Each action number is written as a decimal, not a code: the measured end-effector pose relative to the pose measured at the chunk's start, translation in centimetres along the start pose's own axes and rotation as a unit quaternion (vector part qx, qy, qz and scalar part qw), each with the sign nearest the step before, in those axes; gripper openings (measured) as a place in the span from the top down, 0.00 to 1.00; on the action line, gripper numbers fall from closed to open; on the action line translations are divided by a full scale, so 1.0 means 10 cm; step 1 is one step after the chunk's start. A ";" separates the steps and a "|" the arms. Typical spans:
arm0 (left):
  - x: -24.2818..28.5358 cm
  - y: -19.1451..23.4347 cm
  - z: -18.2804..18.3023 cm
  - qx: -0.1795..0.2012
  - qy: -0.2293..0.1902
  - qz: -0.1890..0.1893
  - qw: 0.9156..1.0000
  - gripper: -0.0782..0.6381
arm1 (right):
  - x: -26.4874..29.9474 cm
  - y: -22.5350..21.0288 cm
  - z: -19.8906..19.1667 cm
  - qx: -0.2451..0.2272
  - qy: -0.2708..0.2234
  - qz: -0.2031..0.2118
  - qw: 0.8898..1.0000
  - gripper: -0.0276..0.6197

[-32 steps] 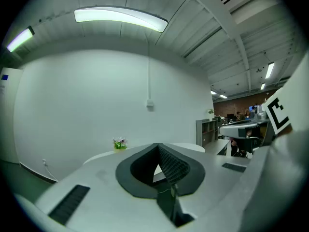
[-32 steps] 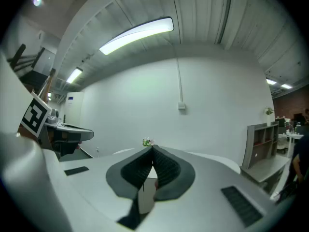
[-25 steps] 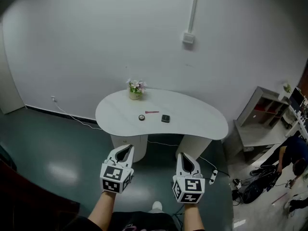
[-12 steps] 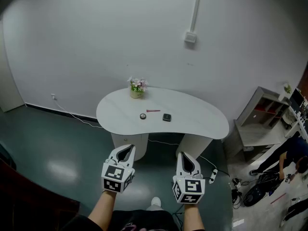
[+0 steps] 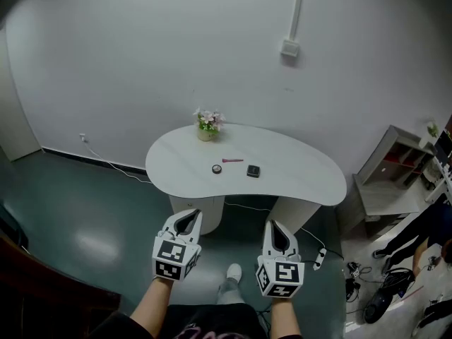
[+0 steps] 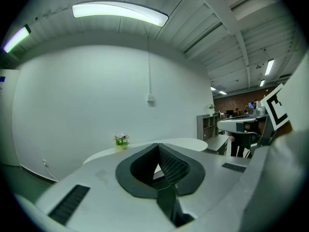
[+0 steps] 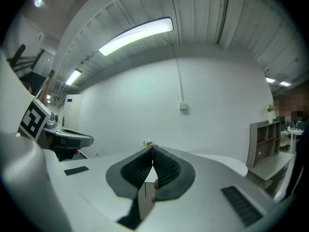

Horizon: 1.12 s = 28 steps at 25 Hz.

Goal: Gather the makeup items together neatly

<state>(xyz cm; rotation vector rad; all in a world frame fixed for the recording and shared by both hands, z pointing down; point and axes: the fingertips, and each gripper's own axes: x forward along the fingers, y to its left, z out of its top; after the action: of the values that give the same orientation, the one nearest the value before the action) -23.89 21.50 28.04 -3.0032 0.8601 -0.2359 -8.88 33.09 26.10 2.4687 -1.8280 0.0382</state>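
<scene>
On the white kidney-shaped table (image 5: pixel 296 182) lie three makeup items: a small round black compact (image 5: pixel 217 169), a thin pink pencil (image 5: pixel 233 160) and a square black compact (image 5: pixel 253 171). They sit close to one another near the table's middle. My left gripper (image 5: pixel 188 217) and right gripper (image 5: pixel 277 228) hang side by side over the floor, well short of the table's front edge. Both are shut with nothing between the pads. In the left gripper view the shut jaws hide the items on the table (image 6: pixel 188 142); the right gripper view shows only the table's edge (image 7: pixel 227 160).
A small pot of pink flowers (image 5: pixel 207 123) stands at the table's back left. Grey shelves (image 5: pixel 402 161) stand to the right, with a person's legs and cables on the floor beyond. A white cable and plug (image 5: pixel 318 258) lie near the table's right pedestal.
The view has shifted a little closer to the table and rightward. Both grippers stay shut and keep their places before me. The person at the right has moved.
</scene>
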 end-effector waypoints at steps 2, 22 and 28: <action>0.12 0.06 -0.04 0.001 0.005 0.003 1.000 0.87 | 0.15 0.01 -0.06 0.008 0.006 0.013 1.000 0.86; 1.85 0.61 -0.27 -0.003 0.080 0.016 0.997 0.87 | 1.94 -0.64 -0.41 0.031 0.061 0.047 0.997 0.86; 2.35 0.70 -0.32 -0.003 0.104 0.022 0.994 0.87 | 2.45 -0.88 -0.51 0.038 0.082 0.062 0.994 0.86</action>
<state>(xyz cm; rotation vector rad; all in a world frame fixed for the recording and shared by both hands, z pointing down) -8.34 3.22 34.17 -2.9990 0.9423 -0.5531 6.79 12.67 32.34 2.3166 -1.9396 0.3146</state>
